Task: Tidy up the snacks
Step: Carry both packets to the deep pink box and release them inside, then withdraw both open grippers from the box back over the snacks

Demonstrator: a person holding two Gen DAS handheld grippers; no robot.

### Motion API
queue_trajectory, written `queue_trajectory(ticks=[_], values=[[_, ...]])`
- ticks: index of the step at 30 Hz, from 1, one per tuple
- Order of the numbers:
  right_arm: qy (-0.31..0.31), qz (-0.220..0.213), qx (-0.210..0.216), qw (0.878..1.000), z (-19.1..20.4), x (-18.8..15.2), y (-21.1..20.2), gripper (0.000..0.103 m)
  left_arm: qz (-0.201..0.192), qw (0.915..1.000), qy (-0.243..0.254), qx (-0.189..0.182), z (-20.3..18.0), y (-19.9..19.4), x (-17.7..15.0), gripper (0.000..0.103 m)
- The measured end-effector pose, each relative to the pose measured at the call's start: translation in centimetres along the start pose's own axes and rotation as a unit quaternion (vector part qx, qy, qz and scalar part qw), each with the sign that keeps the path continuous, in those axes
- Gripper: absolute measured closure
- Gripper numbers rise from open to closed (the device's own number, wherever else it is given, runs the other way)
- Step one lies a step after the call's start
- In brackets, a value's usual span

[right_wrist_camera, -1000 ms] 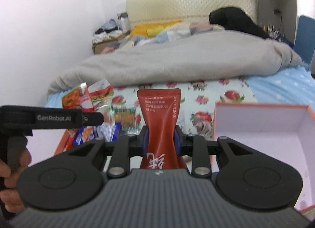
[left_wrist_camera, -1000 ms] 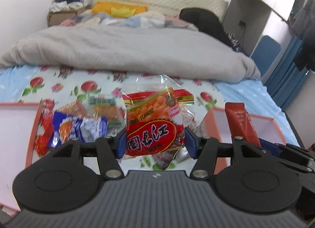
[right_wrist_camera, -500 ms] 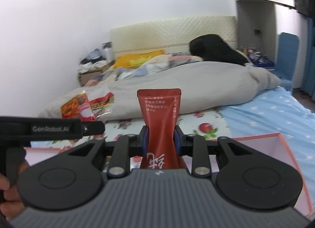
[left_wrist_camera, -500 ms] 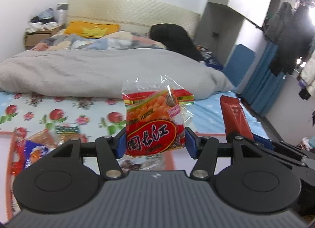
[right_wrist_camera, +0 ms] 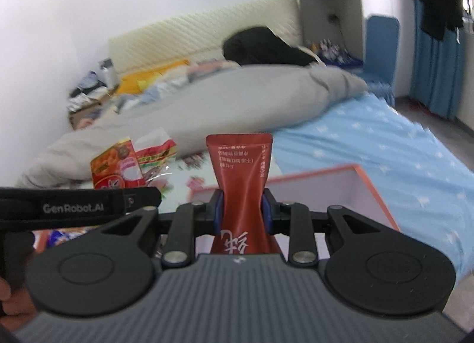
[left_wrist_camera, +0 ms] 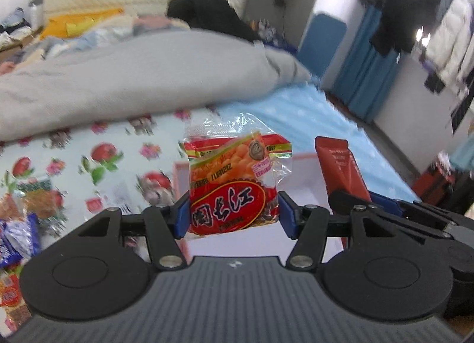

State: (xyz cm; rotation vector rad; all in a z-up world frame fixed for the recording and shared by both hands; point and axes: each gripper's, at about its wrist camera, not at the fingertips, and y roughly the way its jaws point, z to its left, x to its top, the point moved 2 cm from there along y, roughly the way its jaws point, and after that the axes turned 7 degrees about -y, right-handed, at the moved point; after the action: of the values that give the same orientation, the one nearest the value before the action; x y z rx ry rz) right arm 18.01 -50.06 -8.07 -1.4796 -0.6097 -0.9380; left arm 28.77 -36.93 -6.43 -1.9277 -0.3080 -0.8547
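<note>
My left gripper (left_wrist_camera: 234, 214) is shut on a red and orange snack packet (left_wrist_camera: 234, 183) and holds it upright above the bed, over the near left part of an orange-rimmed white box (left_wrist_camera: 305, 155). My right gripper (right_wrist_camera: 241, 211) is shut on a dark red sachet (right_wrist_camera: 240, 165), held upright over the same box (right_wrist_camera: 373, 186). The sachet (left_wrist_camera: 340, 165) shows to the right in the left wrist view. The snack packet (right_wrist_camera: 118, 168) shows to the left in the right wrist view. Several loose snack packets (left_wrist_camera: 20, 224) lie on the floral sheet at the left.
A grey duvet (left_wrist_camera: 133, 76) lies across the bed behind the box. The floral sheet (left_wrist_camera: 103, 159) and a blue sheet (right_wrist_camera: 385, 147) cover the near bed. A blue chair (left_wrist_camera: 323, 38) and hanging clothes (left_wrist_camera: 414, 2) stand at the right.
Both grippers have swung to the right with their packets still held. The pile of loose snacks has slid to the left edge and the white box now lies under both grippers.
</note>
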Motion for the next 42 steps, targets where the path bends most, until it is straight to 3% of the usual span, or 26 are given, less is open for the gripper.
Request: queue_trajectory(ticks=[13,20,21,23,25,27,42], values=[[0.061,0.116,-0.034,0.991,-5.6,-8.4,5.6,0.073,0.133,0.9904,0.039,0.001,-2.4,10.7,-5.3,0.039],[0.075,0.133,-0.034,0.988,-6.6,-9.3,6.7,0.072,0.159,0.9863,0.044,0.000,-2.7,12.8,-6.1,0.034],[0.080,0.135,-0.035,0.987,-6.7,-9.2,6.8,0.071,0.156,0.9866,0.047,-0.002,-2.8,12.8,-6.0,0.033],[0.089,0.137,-0.035,0.986,-7.1,-9.1,6.8,0.068,0.149,0.9873,0.053,-0.010,-3.0,12.5,-5.7,0.020],[0.095,0.136,-0.042,0.985,-7.3,-8.8,6.7,0.047,0.141,0.9884,0.055,-0.005,-3.1,12.0,-5.3,0.015],[0.096,0.124,-0.040,0.987,-7.3,-8.4,6.3,0.039,0.132,0.9896,0.056,0.003,-3.2,11.2,-4.8,0.015],[0.094,0.011,-0.027,0.995,-4.5,-3.3,-1.8,0.040,0.008,0.9977,0.066,-0.012,-2.7,-0.9,-0.7,0.015]])
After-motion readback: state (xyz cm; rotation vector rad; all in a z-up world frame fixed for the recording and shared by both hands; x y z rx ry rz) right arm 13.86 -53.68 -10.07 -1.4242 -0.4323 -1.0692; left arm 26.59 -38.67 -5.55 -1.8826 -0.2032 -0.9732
